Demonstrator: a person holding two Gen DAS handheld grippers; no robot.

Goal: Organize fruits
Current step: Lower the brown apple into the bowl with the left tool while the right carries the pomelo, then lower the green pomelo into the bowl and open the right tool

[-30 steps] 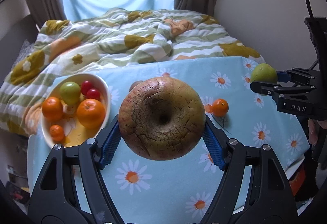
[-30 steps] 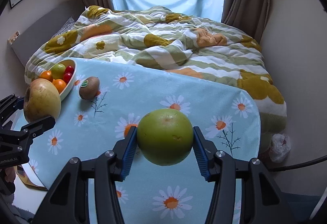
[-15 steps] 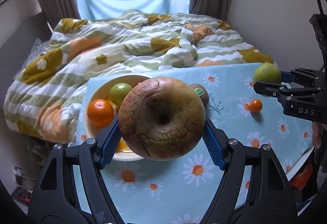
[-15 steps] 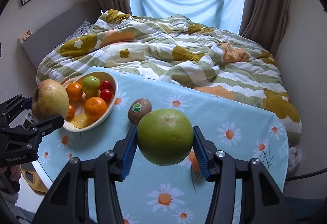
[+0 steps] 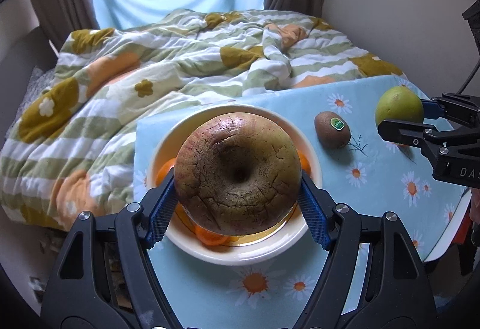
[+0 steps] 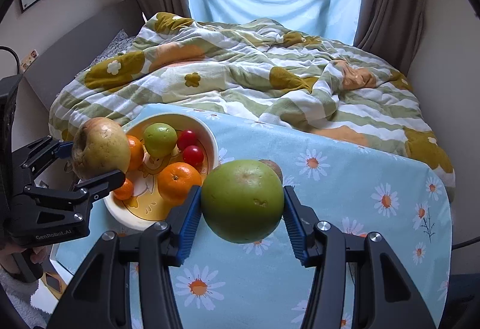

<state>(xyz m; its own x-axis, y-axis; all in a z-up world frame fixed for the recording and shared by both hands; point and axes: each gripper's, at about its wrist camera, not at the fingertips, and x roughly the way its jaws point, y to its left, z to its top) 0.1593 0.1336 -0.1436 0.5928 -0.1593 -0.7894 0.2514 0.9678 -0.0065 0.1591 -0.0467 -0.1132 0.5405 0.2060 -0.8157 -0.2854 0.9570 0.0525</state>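
Observation:
My left gripper (image 5: 237, 209) is shut on a large brownish cracked apple (image 5: 237, 176) and holds it above the white fruit bowl (image 5: 312, 155). In the right wrist view the apple (image 6: 100, 147) hangs over the bowl's (image 6: 210, 137) left rim. The bowl holds oranges (image 6: 179, 180), a green fruit (image 6: 159, 139) and two red tomatoes (image 6: 192, 153). My right gripper (image 6: 241, 219) is shut on a round green fruit (image 6: 242, 201), above the table to the right of the bowl. A kiwi (image 5: 332, 129) with a green sticker lies on the table between bowl and right gripper.
The table has a light blue daisy cloth (image 6: 345, 179). A bed with a green, white and orange quilt (image 6: 240, 74) lies right behind it. Walls stand close on the right (image 5: 405, 14). A small orange fruit is mostly hidden behind my right gripper.
My left gripper has carried the apple left until it is over the bowl. My right gripper with the green fruit has moved left toward the bowl too.

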